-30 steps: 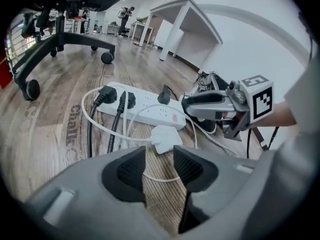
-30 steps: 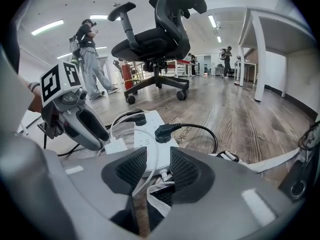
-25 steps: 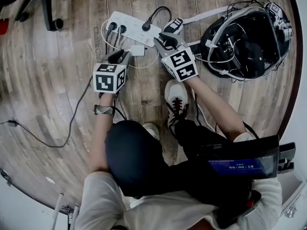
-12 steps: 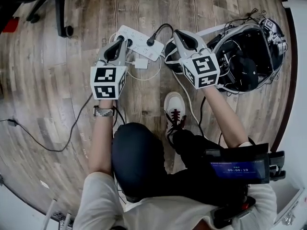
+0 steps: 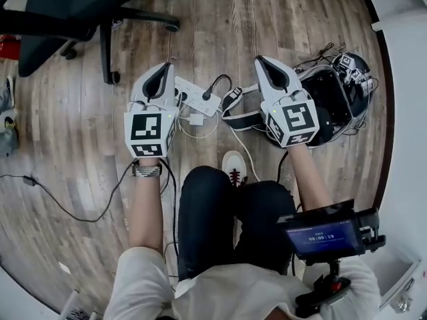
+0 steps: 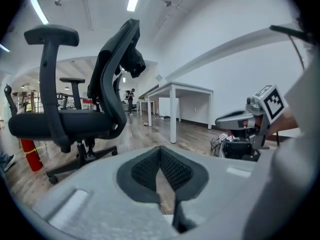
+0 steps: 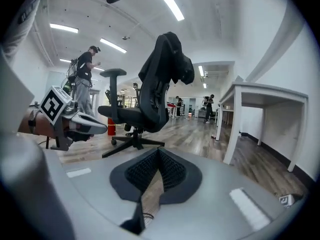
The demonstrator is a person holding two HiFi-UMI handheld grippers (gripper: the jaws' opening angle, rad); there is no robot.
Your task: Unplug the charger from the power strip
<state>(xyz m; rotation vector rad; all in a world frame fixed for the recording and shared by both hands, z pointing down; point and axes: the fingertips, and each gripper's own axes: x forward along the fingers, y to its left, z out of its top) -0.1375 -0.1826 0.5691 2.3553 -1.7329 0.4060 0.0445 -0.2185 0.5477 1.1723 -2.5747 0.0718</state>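
Head view shows the small white squarish charger block (image 5: 196, 119) lying on the wood-plank floor (image 5: 220, 25), just beside the near edge of the long white power strip (image 5: 198, 99). A black plug (image 5: 206, 96) sits in the strip. The strip's left end is hidden behind the left claw (image 5: 165, 67). Its long axis runs diagonally, from upper left to lower right. Which way the charger's prongs point is too small to tell. Left claw and right claw (image 5: 259, 60) are both pressed together with nothing between them, well above the floor.
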